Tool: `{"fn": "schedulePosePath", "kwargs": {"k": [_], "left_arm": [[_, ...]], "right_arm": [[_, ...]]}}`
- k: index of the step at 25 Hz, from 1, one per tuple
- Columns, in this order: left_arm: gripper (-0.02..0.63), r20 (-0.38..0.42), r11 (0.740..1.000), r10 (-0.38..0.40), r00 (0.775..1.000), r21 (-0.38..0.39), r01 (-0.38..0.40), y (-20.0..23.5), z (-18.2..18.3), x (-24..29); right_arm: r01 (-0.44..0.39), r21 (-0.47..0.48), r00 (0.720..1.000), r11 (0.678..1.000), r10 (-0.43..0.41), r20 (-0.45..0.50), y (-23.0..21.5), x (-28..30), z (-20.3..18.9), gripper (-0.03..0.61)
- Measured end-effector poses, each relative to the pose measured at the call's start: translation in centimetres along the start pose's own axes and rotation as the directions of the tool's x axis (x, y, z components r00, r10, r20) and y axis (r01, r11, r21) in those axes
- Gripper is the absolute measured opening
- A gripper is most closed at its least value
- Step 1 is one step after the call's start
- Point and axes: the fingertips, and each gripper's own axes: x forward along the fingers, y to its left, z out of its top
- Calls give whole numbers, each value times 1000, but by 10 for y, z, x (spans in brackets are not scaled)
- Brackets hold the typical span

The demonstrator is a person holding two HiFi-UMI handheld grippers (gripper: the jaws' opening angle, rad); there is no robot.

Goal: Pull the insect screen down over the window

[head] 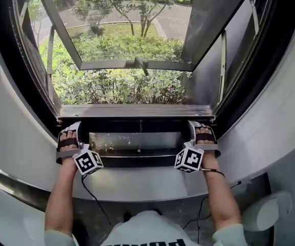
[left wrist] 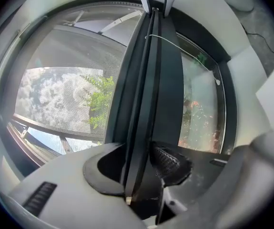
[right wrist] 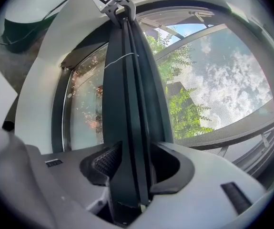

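Left gripper (head: 69, 131) and right gripper (head: 203, 128) each pinch the insect screen's dark pull bar (head: 136, 111), one near each end. The bar runs straight between each pair of fingers, pads pressed on its sides. Screen mesh (left wrist: 65, 92) spreads past the fingers on one side of the bar. White pull cord (head: 139, 137) hangs mid-bar between the grippers

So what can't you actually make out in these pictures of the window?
- Head view: where the left gripper and right gripper pinch the dark slim bottom bar of the insect screen; gripper bodies cover the jaws.
- Head view: the top of the window, cut off by the upper edge.
- Both gripper views: the window's middle, behind that bar.
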Motion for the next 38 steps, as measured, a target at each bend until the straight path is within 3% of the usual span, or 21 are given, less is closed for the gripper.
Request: {"fn": "schedulePosePath", "kwargs": {"k": [4, 6, 7, 8, 10, 12, 13, 17, 19, 21, 23, 27, 33, 38], "left_arm": [[167, 40, 997, -1, 999, -81, 4, 9, 13, -19], [167, 88, 977, -5, 996, -214, 24, 16, 25, -31], [164, 117, 952, -14, 993, -303, 49, 20, 30, -38], [144, 150, 913, -22, 989, -400, 81, 23, 35, -44], [90, 223, 799, -25, 975, -582, 153, 31, 43, -60], [38, 283, 681, 16, 959, -706, 196, 44, 50, -79], [21, 302, 635, 52, 952, -745, 202, 52, 52, -89], [14, 325, 491, 151, 934, -844, 215, 71, 53, -124], [12, 312, 426, 162, 936, -878, 219, 66, 52, -138], [12, 297, 378, 159, 941, -899, 220, 54, 53, -149], [12, 286, 344, 145, 947, -912, 223, 39, 57, -159], [12, 256, 302, 112, 960, -929, 213, 16, 69, -172], [12, 212, 299, 110, 971, -939, 171, -3, 108, -197], [12, 132, 288, 98, 986, -952, 98, -16, 131, -215]], "right_arm": [[-4, 54, 1000, 999, 2, 28, -3, -17, 6, 176], [-8, 147, 997, 989, -3, 73, -10, -28, 15, 176], [-14, 208, 995, 978, -8, 103, -15, -33, 21, 176], [-21, 275, 990, 961, -17, 137, -20, -40, 28, 176], [-43, 411, 975, 911, -51, 215, -32, -55, 44, 175], [-74, 529, 952, 845, -98, 290, -44, -72, 61, 175], [-97, 582, 938, 807, -121, 325, -49, -80, 69, 152], [-218, 747, 888, 628, -191, 419, -60, -109, 92, 8], [-262, 790, 877, 554, -204, 434, -57, -118, 99, 6], [-300, 816, 871, 494, -208, 446, -49, -124, 103, 6], [-330, 826, 864, 457, -207, 460, -39, -129, 106, 6], [-375, 814, 850, 444, -184, 493, -26, -132, 104, 6], [-448, 776, 817, 444, -149, 557, -20, -133, 81, 6], [-529, 719, 768, 450, -105, 631, -3, -133, 72, 6]]}}
